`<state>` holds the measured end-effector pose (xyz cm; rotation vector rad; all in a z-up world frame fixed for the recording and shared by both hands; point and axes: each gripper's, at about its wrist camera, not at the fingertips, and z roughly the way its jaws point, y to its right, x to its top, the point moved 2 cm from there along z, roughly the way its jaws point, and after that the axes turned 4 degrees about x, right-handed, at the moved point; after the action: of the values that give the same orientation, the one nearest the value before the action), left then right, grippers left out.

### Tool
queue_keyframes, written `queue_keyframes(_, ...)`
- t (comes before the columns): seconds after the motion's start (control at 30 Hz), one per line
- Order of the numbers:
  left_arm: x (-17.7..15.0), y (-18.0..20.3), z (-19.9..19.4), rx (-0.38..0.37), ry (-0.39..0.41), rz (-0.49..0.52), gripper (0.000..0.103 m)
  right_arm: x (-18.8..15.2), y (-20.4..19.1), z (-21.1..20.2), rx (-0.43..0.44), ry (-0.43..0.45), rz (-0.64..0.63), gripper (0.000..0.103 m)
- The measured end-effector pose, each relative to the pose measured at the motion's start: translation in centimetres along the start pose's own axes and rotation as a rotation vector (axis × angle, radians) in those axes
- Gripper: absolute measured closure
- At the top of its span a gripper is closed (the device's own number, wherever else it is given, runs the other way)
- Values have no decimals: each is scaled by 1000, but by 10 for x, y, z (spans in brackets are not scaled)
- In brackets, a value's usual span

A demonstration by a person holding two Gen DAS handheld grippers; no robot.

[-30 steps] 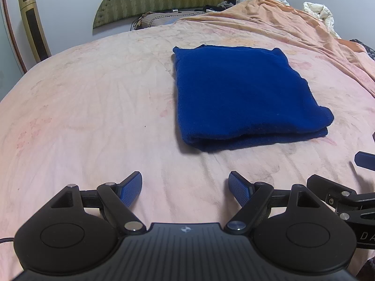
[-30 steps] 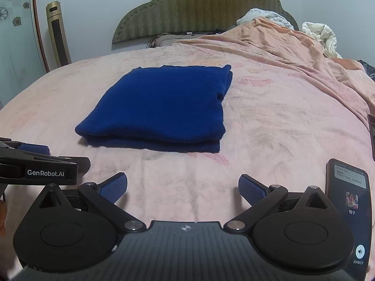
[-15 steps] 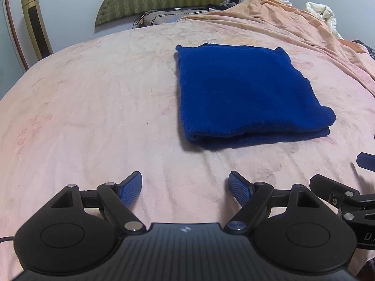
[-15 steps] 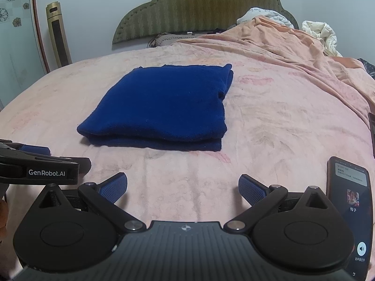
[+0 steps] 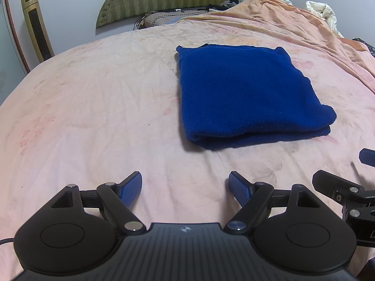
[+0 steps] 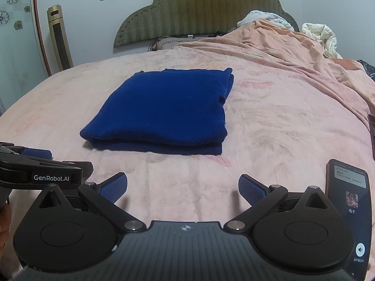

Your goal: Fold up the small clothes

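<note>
A folded blue cloth lies flat on the bed, a neat rectangle in several layers with its thick folded edge toward the cameras. The left tongs stand wide open over the pink sheet, nothing between their blue pads, and the cloth sits ahead of them and a little to the right, well apart from the fingertips. The right tongs are also spread wide and empty, with the cloth ahead and slightly to the left, again clear of the pads. Each pair of tongs shows at the edge of the other's view, so the two are side by side near the front of the bed. A phone with a lit screen lies on the sheet just right of the right tongs. An orange blanket is bunched along the bed's right side, and a green headboard stands against the wall behind.
</note>
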<state>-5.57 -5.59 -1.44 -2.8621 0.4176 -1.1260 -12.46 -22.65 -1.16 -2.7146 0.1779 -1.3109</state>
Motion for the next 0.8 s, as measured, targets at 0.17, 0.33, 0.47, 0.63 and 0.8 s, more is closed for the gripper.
queue_keyframes(0.17, 0, -1, -1, -1, -1, -2, 22, 1, -2, -1, 3, 4, 2, 1)
queue_keyframes(0.33, -1, -2, -1, -1, -3, -5, 22, 2, -3, -2, 5, 7, 1, 1)
queue_keyframes(0.47, -1, -3, -1, -1, -3, -2, 22, 1, -4, -2, 6, 6, 0, 1)
queue_keyframes(0.63, -1, -3, -2, -1, -2, -2, 22, 2, -4, -2, 6, 6, 2, 1)
queue_keyframes(0.8, -1, -3, -2, -2, 0, 0, 22, 2, -5, -3, 8, 8, 0, 1)
